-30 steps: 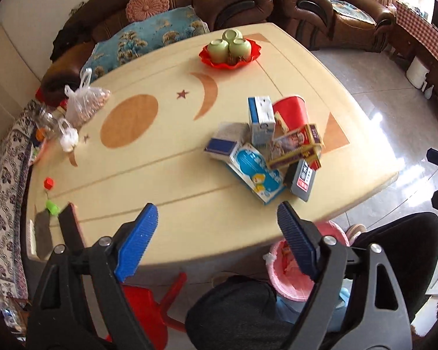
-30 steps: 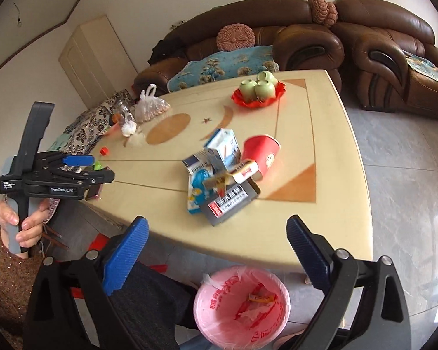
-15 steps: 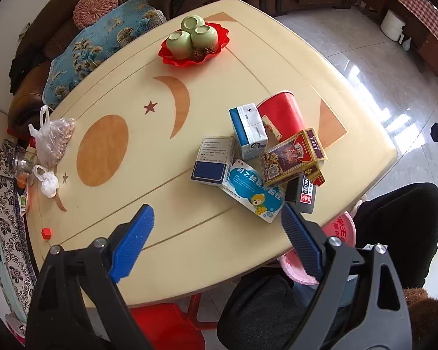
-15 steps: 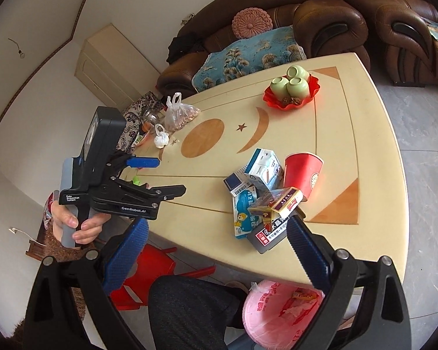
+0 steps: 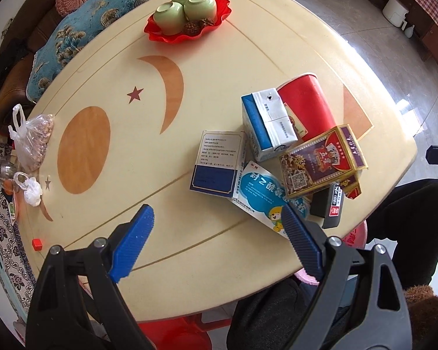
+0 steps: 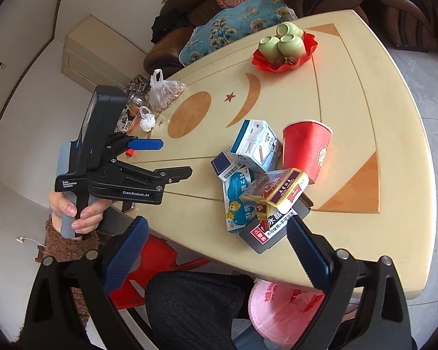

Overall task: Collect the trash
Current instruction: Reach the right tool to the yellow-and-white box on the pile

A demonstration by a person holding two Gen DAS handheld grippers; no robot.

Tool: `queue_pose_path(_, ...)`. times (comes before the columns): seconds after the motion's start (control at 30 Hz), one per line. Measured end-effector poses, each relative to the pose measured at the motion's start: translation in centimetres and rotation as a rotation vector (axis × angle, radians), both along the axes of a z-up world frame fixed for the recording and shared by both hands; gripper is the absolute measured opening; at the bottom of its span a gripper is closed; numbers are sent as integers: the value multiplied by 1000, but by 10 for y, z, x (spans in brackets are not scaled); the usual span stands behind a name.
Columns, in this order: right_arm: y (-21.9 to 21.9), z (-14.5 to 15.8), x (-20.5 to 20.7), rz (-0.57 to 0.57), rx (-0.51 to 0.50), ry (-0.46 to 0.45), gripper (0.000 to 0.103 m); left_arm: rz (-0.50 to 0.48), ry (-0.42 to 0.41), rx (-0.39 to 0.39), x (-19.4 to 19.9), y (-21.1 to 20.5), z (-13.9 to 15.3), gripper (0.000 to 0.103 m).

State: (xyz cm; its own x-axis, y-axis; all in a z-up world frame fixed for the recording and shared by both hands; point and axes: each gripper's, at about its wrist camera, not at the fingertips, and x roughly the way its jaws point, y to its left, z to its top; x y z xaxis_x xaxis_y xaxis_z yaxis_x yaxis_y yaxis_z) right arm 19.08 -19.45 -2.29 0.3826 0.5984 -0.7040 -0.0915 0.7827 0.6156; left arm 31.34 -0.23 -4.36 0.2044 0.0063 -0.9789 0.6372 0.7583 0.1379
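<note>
A heap of trash lies on the cream table [image 5: 189, 248]: a red paper cup [image 5: 306, 102] on its side, a blue-white carton [image 5: 265, 125], a dark-blue and white box [image 5: 219, 160], a light-blue cartoon box [image 5: 262, 195], a gold box [image 5: 321, 160] and a dark grey pack [image 5: 331, 204]. My left gripper [image 5: 216, 215] hangs open over the table, its right finger above the cartoon box's corner. The right gripper [image 6: 216, 224] is open at the table's near edge, close to the grey pack [image 6: 265, 233]. A pink-lined bin [image 6: 280, 300] stands below that edge.
A red dish [image 5: 160, 33] holding three green cups sits at the far end. A bag of nuts [image 5: 35, 140], a small white bag [image 5: 32, 192] and a red cube [image 5: 37, 243] lie at the left edge. A red stool [image 6: 157, 256] and a person's knee are underneath.
Both grippers came forward and down over the table, tilting toward the heap, which now looks larger. The left gripper moved in over the tabletop. Jaws stayed wide.
</note>
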Motion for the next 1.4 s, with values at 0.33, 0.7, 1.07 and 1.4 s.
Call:
queue_pose_path(0.33,3,-51,25,5,23,105,93,-2,68,32,32,-9,-50,87)
queue_pose_path(0.7,3,-92,46,-7,96,181,93,-25,125,28,58,-17,-87,87)
queue_pose_path(1.07,12,-105,60,16,117,204,75,-29,180,5,72,-14,-116,87)
queue_pose_path(1.4,11,-108,60,20,116,212,38,-33,195,-35,86,-12,-120,84)
